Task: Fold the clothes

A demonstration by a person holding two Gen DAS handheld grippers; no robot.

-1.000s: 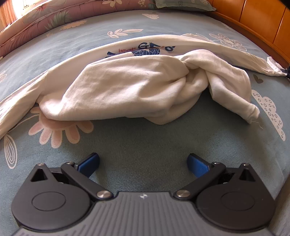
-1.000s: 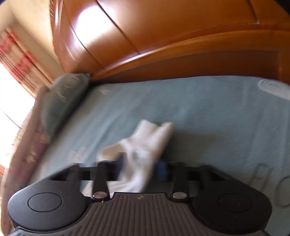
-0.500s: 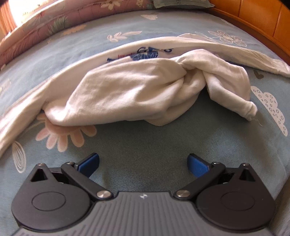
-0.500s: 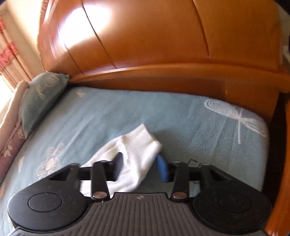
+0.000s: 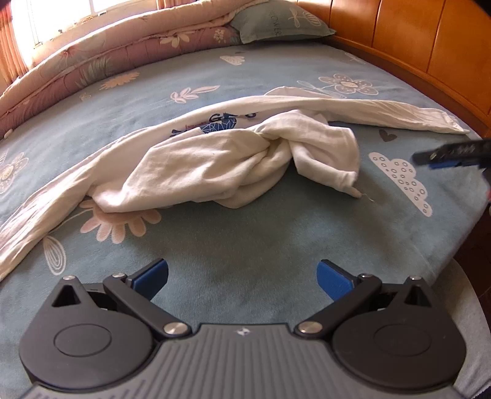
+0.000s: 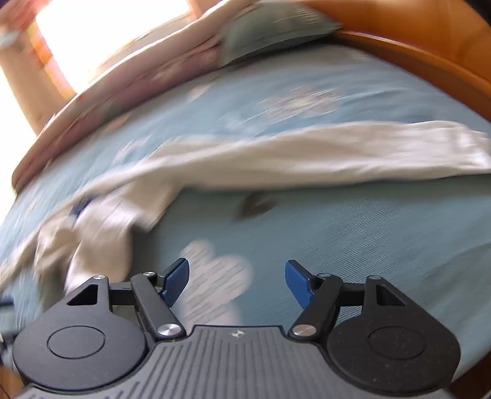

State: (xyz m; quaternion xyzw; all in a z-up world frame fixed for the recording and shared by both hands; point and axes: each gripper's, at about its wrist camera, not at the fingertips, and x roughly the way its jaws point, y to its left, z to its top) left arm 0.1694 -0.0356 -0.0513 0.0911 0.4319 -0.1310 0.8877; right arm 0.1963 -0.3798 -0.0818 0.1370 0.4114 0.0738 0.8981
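A white long-sleeved shirt (image 5: 214, 162) with a blue print lies crumpled on the blue bed sheet (image 5: 245, 239), its sleeves stretched out to the left and right. My left gripper (image 5: 242, 276) is open and empty, over bare sheet in front of the shirt. My right gripper (image 6: 237, 276) is open and empty, over a white cloud print near the bed's edge. The shirt (image 6: 276, 156) lies beyond it, blurred by motion, with the right sleeve stretching across. The right gripper also shows at the right edge of the left wrist view (image 5: 451, 155).
A folded pink quilt (image 5: 92, 61) and a grey-green pillow (image 5: 276, 21) lie along the far side of the bed. A wooden headboard (image 5: 429, 46) runs along the right. The bed's near right edge (image 5: 454, 254) drops off close to the grippers.
My right gripper has opened and let go of the white sleeve end, then swung round towards the shirt. My left gripper has drawn back and up, still open.
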